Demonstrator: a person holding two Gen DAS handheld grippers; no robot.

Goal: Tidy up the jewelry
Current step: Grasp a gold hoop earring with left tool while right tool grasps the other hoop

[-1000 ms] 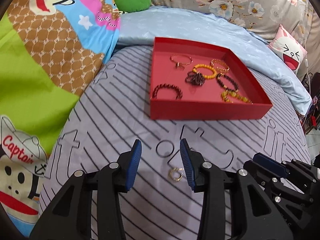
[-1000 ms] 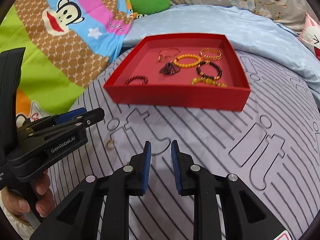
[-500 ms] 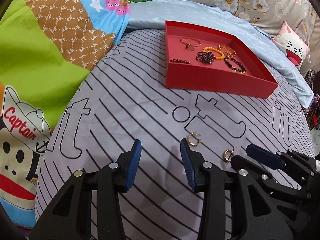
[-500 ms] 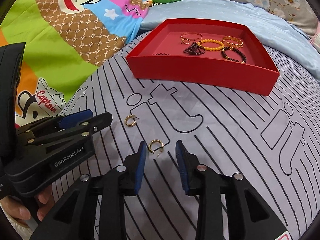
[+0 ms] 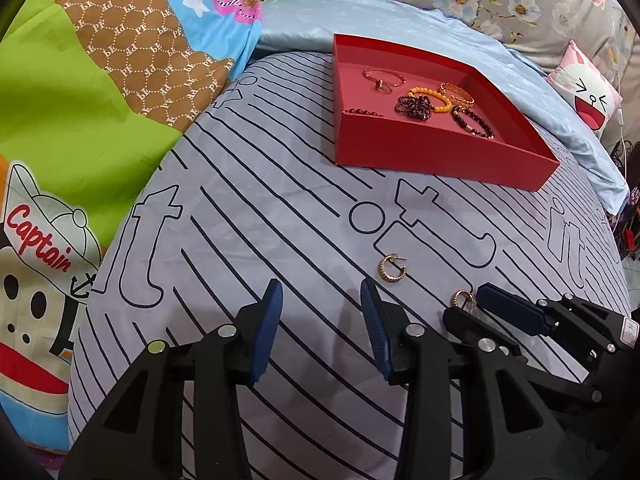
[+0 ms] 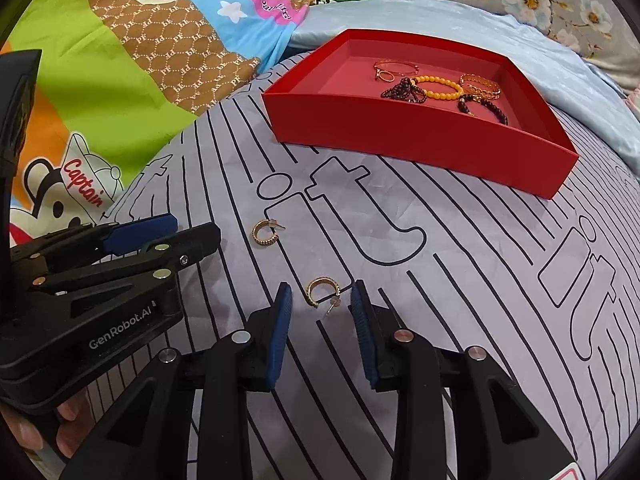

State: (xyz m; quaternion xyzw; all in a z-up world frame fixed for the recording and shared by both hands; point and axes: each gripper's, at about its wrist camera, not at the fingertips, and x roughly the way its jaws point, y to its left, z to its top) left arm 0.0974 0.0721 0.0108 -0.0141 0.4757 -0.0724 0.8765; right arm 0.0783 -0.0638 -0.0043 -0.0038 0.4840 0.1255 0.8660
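Two gold hoop earrings lie on the striped grey sheet. One earring [image 6: 322, 290] lies between the fingertips of my open right gripper [image 6: 322, 300]; it also shows in the left wrist view [image 5: 462, 299]. The other earring [image 5: 391, 267] lies just ahead and right of my open, empty left gripper [image 5: 321, 300]; it shows in the right wrist view [image 6: 265, 232] too. A red tray [image 5: 432, 152] farther back holds several bracelets, among them an orange bead bracelet [image 5: 430, 98]. The right gripper [image 5: 468, 308] shows in the left wrist view, straddling its earring.
A cartoon monkey blanket [image 5: 80, 100] covers the left side. A light blue sheet [image 5: 400, 20] and floral pillows lie behind the tray. A white cat cushion [image 5: 588, 92] sits at the far right. My left gripper's body [image 6: 100, 264] fills the right wrist view's left.
Both grippers pulled back from the tray and down toward the sheet. The right gripper opened wider and now has an earring between its fingertips. The second earring came into view.
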